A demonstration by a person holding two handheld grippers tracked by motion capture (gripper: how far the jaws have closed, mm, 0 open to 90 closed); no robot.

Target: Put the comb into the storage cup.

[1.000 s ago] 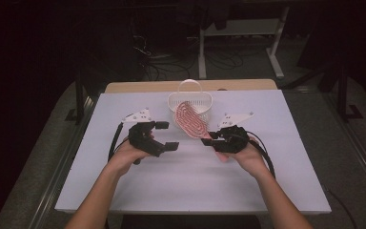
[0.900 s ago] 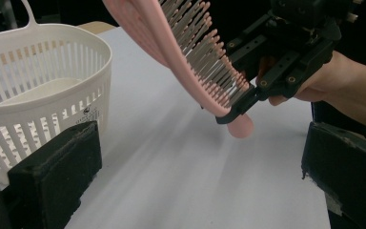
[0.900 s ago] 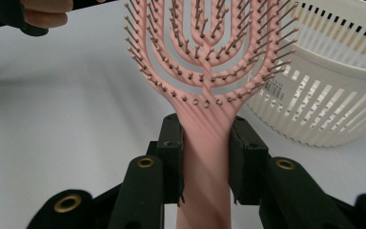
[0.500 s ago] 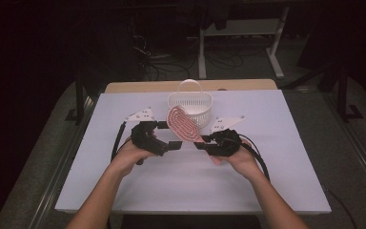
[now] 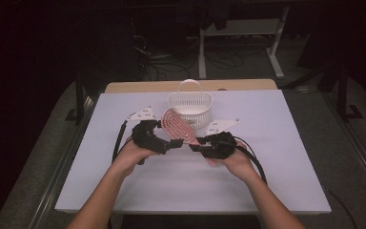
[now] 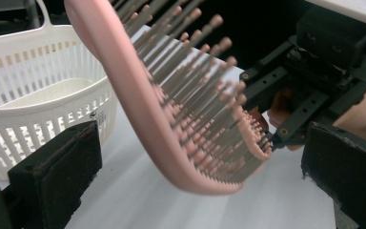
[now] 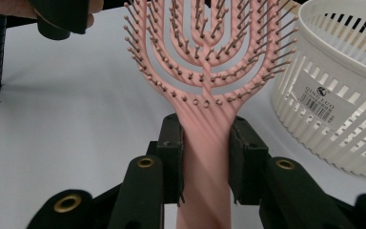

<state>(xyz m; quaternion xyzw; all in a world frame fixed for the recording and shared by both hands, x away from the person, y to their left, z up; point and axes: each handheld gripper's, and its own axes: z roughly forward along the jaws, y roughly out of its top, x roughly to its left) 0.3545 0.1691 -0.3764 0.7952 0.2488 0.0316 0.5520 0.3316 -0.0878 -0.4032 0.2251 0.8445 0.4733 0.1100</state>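
Brush (image 5: 177, 127): pink, vented, bristled. Held off the surface (image 5: 286, 191) near the middle of its far half, head tilted up toward the basket (image 5: 190, 109), just in front of it.

Right gripper (image 7: 205, 157): fingers (image 7: 171, 152) pinching the brush handle from both sides, below the head.

Left gripper (image 5: 174, 143): fingers (image 6: 57, 167) spread wide, one either side of the brush head, not pressing on it as far as the left gripper view shows.

Basket: white, slotted wall, hoop handle, standing at the middle of the far edge of the surface; labelled on its side.
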